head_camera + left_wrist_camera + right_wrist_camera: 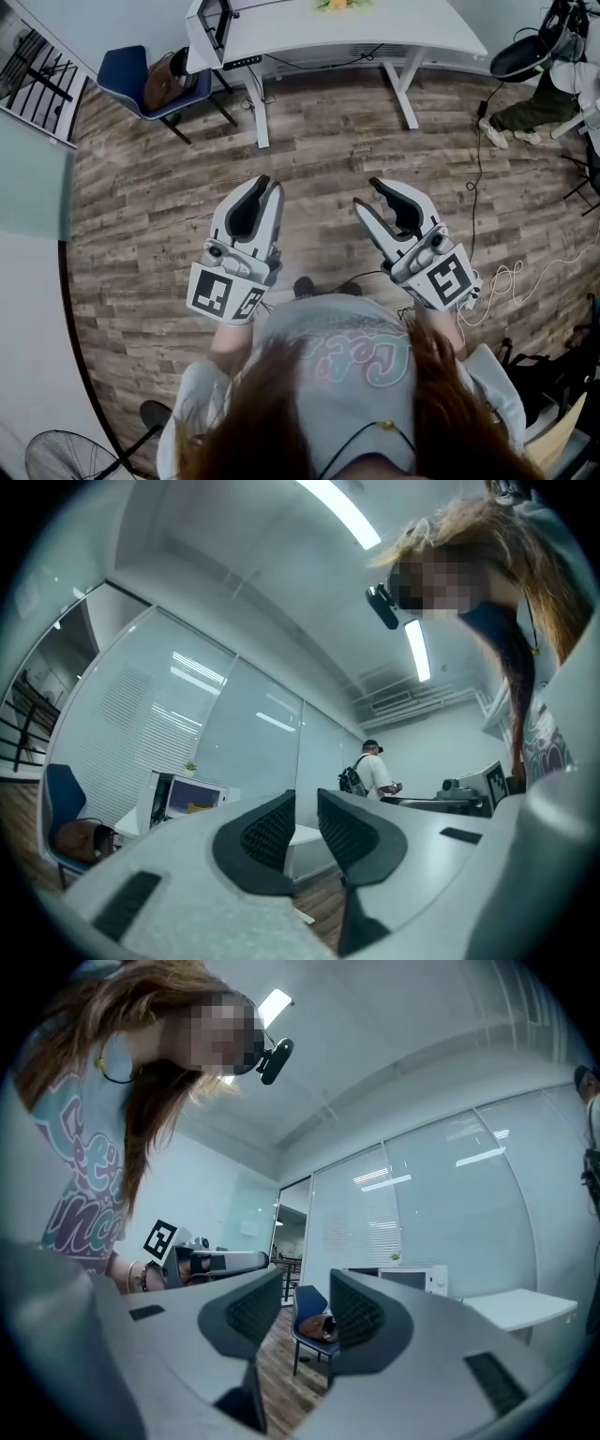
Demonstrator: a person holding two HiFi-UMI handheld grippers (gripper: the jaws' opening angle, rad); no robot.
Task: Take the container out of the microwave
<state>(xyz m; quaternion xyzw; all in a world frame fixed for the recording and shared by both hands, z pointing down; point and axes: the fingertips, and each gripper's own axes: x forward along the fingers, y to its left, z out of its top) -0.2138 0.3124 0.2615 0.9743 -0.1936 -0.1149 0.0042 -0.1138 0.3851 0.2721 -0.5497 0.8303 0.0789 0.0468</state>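
Observation:
A white microwave [210, 32] stands on the far white desk [375, 33], well away from both grippers. Through its open front in the left gripper view, the microwave [186, 799] holds a small yellow thing [200, 807]. My left gripper [272, 184] hovers over the wooden floor, its jaws all but together and empty [307, 794]. Level with it to the right, my right gripper [367, 192] is open with nothing between its jaws [307, 1274]. The right gripper view also catches the microwave [403, 1279].
A blue chair [131, 75] with a brown bag stands left of the desk. Cables [506, 281] trail over the floor on the right, where a seated person's leg [530, 112] shows. A fan [66, 455] stands at lower left. A person with a backpack [375, 772] stands farther off.

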